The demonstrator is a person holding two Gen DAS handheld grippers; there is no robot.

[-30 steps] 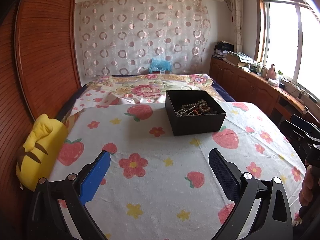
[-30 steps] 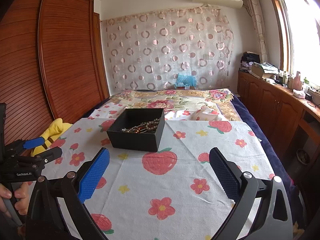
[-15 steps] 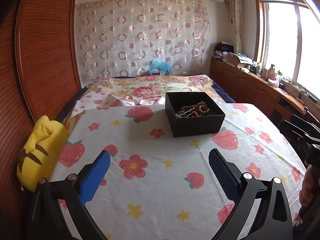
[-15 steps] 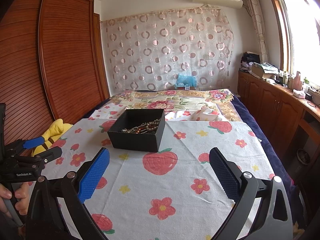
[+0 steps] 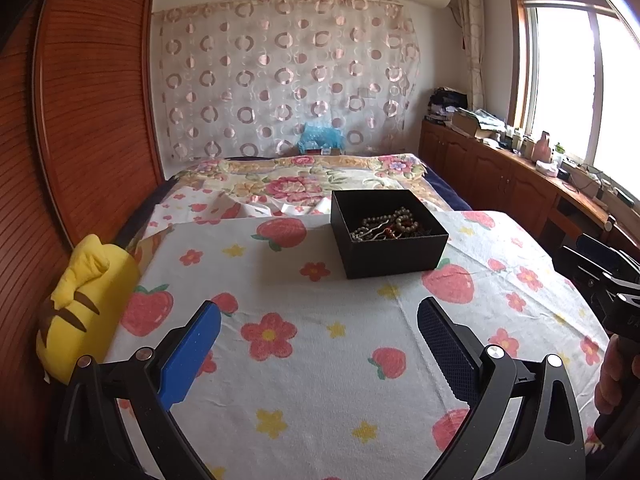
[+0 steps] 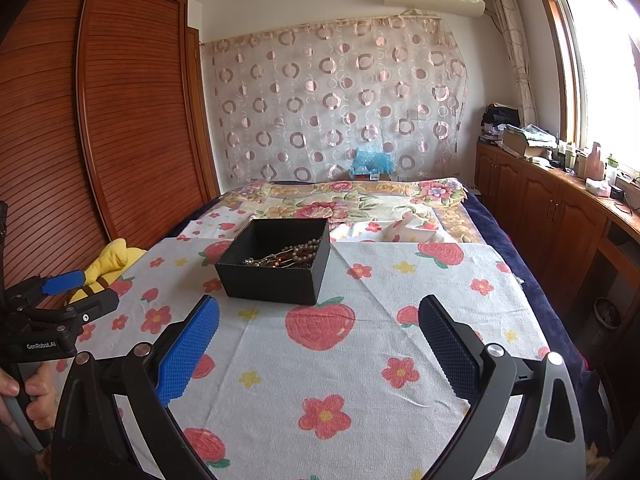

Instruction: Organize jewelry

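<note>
jewelry lying heaped in the box, both tools hanging back

beaded strands and metal pieces of jewelry [image 5: 390,226] are lying tangled in an open, square black cardboard box [image 5: 394,258] on the white strawberry-and-flower printed cloth [image 5: 320,360] covering the bed. over the last second almost nothing is changing: the left view is tipping slightly so the box is sitting a touch lower in it, the right view is holding, and the jewelry is not shifting. that is leaving the sorting where it was; a full box like this is fitting either pieces gathered in or pieces waiting to be taken out.

the left tool [image 5: 318,334] is hovering with its blue pads wide apart and holding nothing, the box well ahead and a little right of it. the right tool [image 6: 318,330] is likewise spread and holding nothing, the box [image 6: 276,278] near ahead, slightly left.
</note>
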